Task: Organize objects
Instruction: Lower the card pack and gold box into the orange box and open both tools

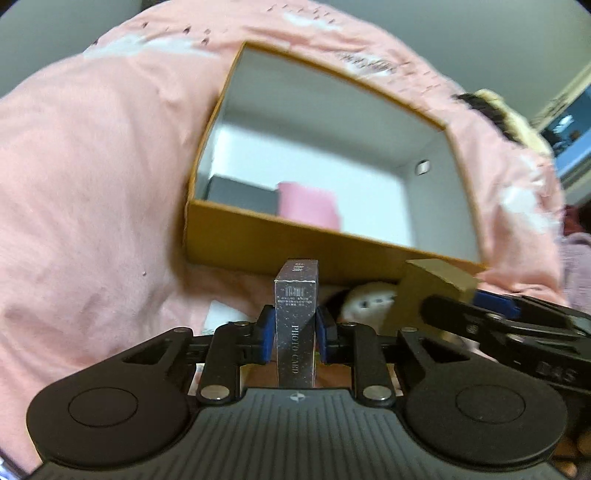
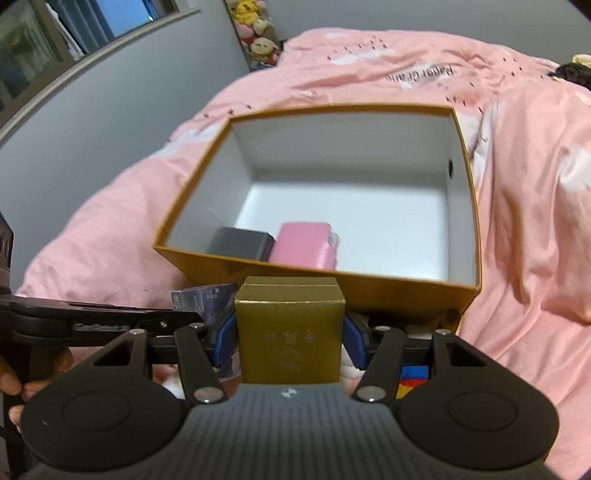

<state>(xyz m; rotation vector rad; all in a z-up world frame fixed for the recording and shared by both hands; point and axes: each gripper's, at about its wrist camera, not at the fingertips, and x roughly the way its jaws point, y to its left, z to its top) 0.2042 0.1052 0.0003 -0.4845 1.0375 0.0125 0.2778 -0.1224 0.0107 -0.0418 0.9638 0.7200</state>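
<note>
My left gripper is shut on a slim silver photo card box, held upright just in front of the near wall of an open tan storage box. My right gripper is shut on a gold box, also held just short of the storage box's near wall. Inside the storage box lie a dark grey box and a pink box, against the near left corner. The gold box and right gripper show at the right of the left wrist view.
The storage box sits on a pink duvet covering a bed. A white plush item lies under the grippers. A colourful cube lies below my right gripper. Plush toys hang by the far wall.
</note>
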